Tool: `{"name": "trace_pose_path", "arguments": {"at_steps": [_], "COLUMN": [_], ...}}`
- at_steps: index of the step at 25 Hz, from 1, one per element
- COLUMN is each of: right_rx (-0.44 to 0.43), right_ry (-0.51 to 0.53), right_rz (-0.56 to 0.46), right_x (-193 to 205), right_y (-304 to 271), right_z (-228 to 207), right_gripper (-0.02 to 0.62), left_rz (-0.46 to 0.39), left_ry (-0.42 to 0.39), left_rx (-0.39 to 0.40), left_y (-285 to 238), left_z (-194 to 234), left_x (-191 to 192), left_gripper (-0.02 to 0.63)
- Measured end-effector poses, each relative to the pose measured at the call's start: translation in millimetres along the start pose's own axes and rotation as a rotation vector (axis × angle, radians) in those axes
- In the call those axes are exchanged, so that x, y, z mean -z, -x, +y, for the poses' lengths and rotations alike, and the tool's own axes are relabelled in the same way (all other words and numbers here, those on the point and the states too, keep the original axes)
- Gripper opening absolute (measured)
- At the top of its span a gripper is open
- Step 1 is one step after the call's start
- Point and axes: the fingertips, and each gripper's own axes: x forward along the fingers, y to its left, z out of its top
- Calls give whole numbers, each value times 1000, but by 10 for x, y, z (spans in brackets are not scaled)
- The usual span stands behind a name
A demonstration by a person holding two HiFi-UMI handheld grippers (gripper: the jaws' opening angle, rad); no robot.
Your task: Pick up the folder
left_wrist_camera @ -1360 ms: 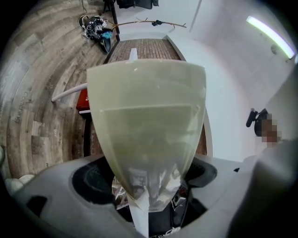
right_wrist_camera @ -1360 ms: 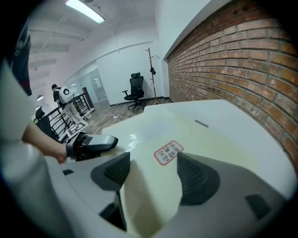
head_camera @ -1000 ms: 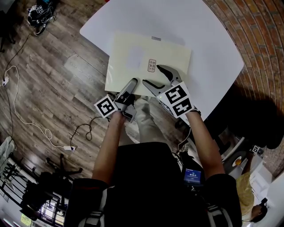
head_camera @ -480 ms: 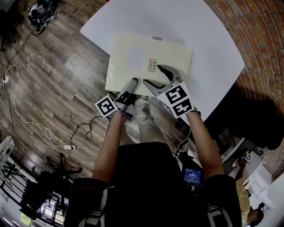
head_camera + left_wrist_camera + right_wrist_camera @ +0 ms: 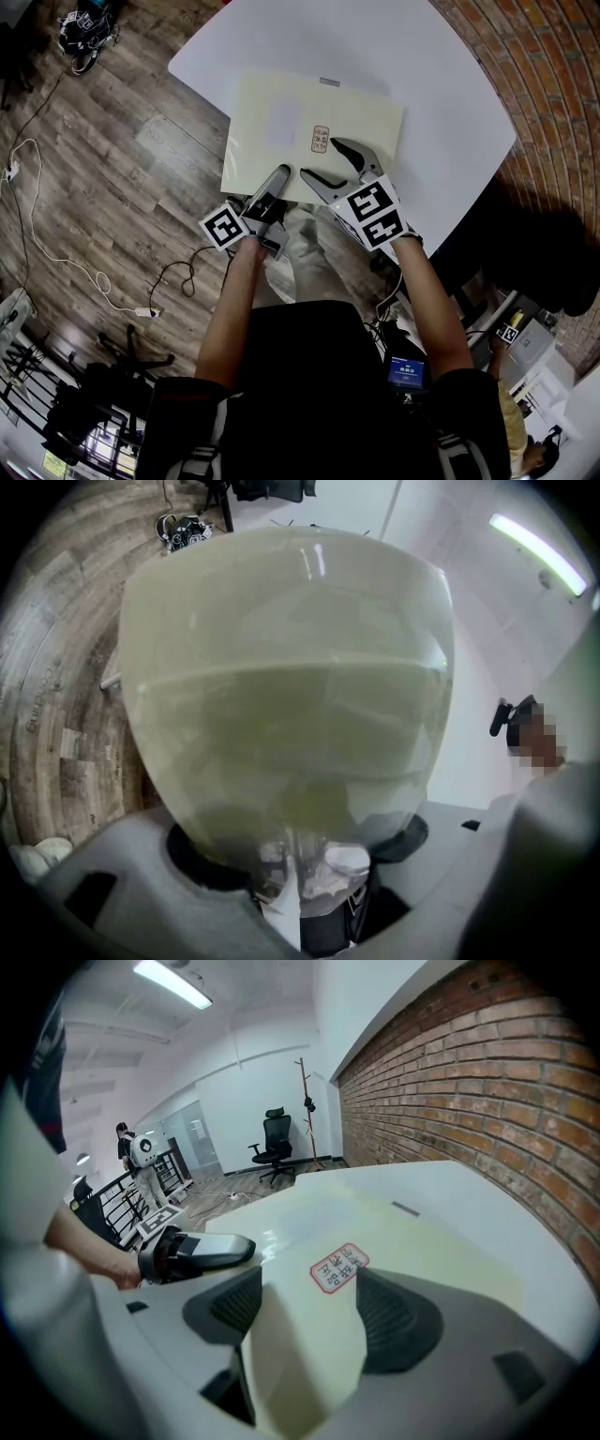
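Folder (image 5: pixel 361 117) looks light, thin, floppy and slick, so pinch the edge lying between the wide, just-closing jaws of left gripper (image 5: pixel 279 174); right gripper (image 5: pixel 319 157) hangs spread above.

I am standing on a wooden floor (image 5: pixel 112 141) strewn with cables (image 5: pixel 34 142), while a brick wall (image 5: pixel 553 84) is running beside the white surface (image 5: pixel 450 103).

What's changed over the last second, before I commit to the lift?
The left claw has just been closing a little around the near edge of the folder, which sits between its jaws but isn't clamped yet. Nothing else visibly moved: the right claw hangs open over the folder, which lies on the white table.
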Motion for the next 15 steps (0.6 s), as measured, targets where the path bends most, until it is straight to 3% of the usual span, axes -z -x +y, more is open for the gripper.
{"name": "trace_pose_path", "arguments": {"at_steps": [15], "right_rx": [14], "right_ry": [-3], "right_rz": [0], "right_x": [-10], "right_y": [-4], "right_z": [-17], "right_gripper": [290], "left_rz": [5], "left_ry": [13], "left_rx": [-30], "left_y": [2], "left_z": [-1], "left_x": [-8], "left_gripper": [302]}}
